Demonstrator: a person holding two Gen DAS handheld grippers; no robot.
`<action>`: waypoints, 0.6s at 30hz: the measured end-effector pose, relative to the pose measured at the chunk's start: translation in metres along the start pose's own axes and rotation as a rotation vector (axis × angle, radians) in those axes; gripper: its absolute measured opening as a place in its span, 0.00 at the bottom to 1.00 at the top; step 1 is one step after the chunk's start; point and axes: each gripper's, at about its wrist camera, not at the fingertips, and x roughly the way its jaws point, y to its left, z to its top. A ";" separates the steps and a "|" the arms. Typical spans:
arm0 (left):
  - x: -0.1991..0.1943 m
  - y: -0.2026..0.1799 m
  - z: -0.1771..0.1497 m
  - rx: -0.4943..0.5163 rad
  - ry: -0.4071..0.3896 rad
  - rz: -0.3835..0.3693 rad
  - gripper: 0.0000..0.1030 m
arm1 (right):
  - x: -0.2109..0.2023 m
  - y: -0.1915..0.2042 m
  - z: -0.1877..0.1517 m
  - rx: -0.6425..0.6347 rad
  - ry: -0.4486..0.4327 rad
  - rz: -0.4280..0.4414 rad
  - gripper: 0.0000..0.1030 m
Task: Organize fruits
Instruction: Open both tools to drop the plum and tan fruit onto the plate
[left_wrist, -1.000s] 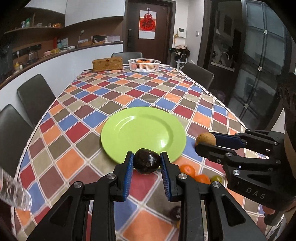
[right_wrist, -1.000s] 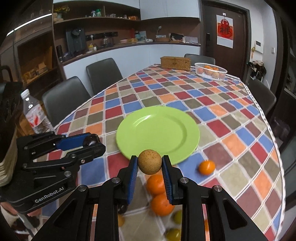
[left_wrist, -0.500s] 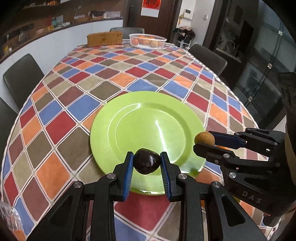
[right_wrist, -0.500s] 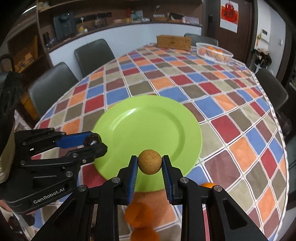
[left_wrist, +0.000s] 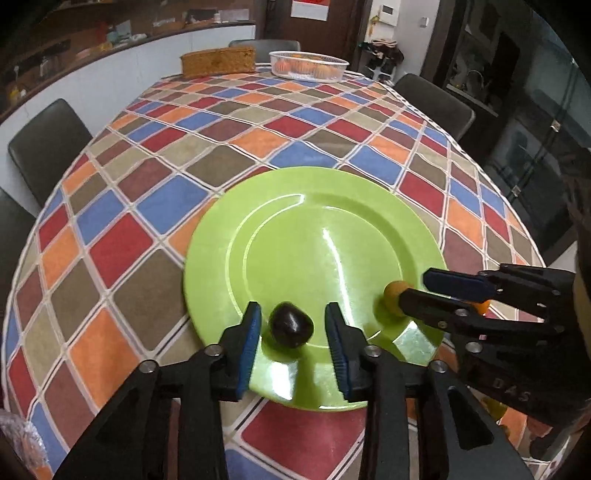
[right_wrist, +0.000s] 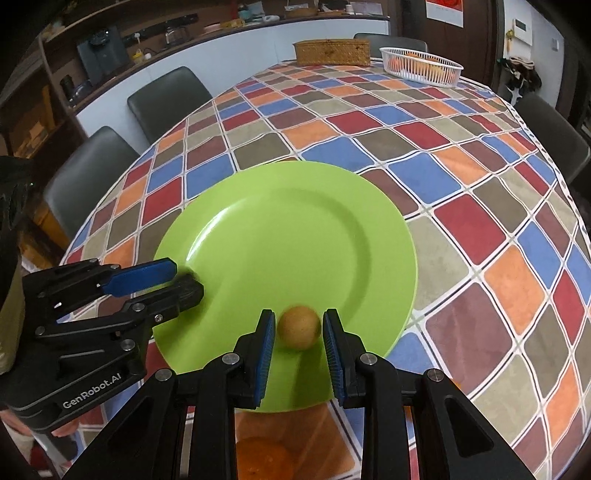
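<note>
**Setting the first fruit down on the plate**

Looking across the checked table (left_wrist: 166, 147), with a white basket (left_wrist: 308, 66) far off at 12 o'clock. Finding the green plate (left_wrist: 314, 240) at centre, bare except along its near edge.

Seeing the left gripper (left_wrist: 293, 308) with its jaws just opened and spread, pads touching nothing. Seeing the right gripper (right_wrist: 299, 314) low over the plate edge, at about 4 o'clock on the plate in the left wrist view, pads pressed on its load.

Noting the dark fruit (left_wrist: 291, 325) between the left pads at 6 o'clock on the plate, clear of both and resting on the green surface. Pinched half a second earlier, so released now. Noting the tan fruit (right_wrist: 299, 328) slightly blurred, close to the plate, not yet let go.

Counting one fruit delivered and a second likely about to follow. Leaving oranges (right_wrist: 264, 458) on the cloth past the plate's 6 o'clock edge, probably for later trips. Calling next for a straight lift of the left gripper, since a sideways brush could roll the round dark fruit off the plate.
</note>
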 end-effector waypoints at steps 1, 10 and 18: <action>-0.004 0.000 -0.001 -0.007 -0.006 -0.002 0.35 | -0.002 0.000 -0.001 -0.002 -0.005 0.000 0.30; -0.063 -0.016 -0.024 0.026 -0.114 0.056 0.46 | -0.049 0.005 -0.020 0.002 -0.087 -0.018 0.38; -0.119 -0.036 -0.051 0.042 -0.225 0.081 0.58 | -0.106 0.018 -0.051 -0.011 -0.197 -0.047 0.46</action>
